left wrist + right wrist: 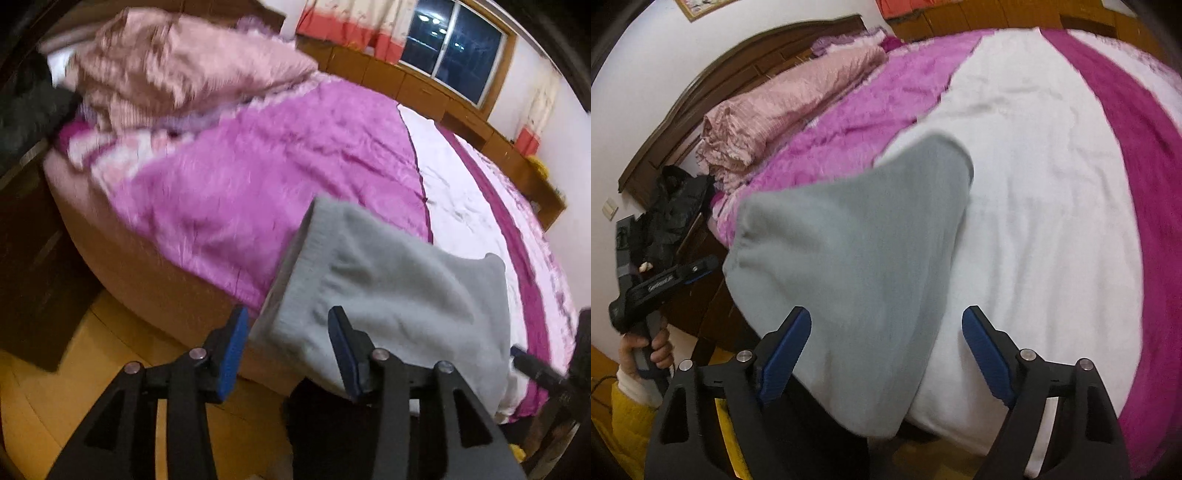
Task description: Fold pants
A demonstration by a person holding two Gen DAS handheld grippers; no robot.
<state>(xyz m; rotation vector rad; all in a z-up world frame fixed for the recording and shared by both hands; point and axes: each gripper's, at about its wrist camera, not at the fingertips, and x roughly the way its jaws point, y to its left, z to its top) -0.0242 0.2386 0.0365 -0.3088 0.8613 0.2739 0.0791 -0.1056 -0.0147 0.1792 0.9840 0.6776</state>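
Observation:
Grey pants (388,288) lie folded into a compact bundle on the bed, hanging a little over its near edge. My left gripper (290,332) hovers over the bundle's left edge with jaws apart; cloth shows between the blue pads, but neither pad presses on it. From the right wrist view, the pants (857,240) reach up between the fingers of my right gripper (886,343), which is wide open above them. A hand (646,347) holds the left tool at the far left.
The bed carries a purple cover (258,177) and a white panel (1034,184) with a magenta stripe. A folded pink quilt (783,107) lies by the dark headboard (738,59). A black bundle (672,210) sits beside the bed. Wooden floor (110,332) lies below.

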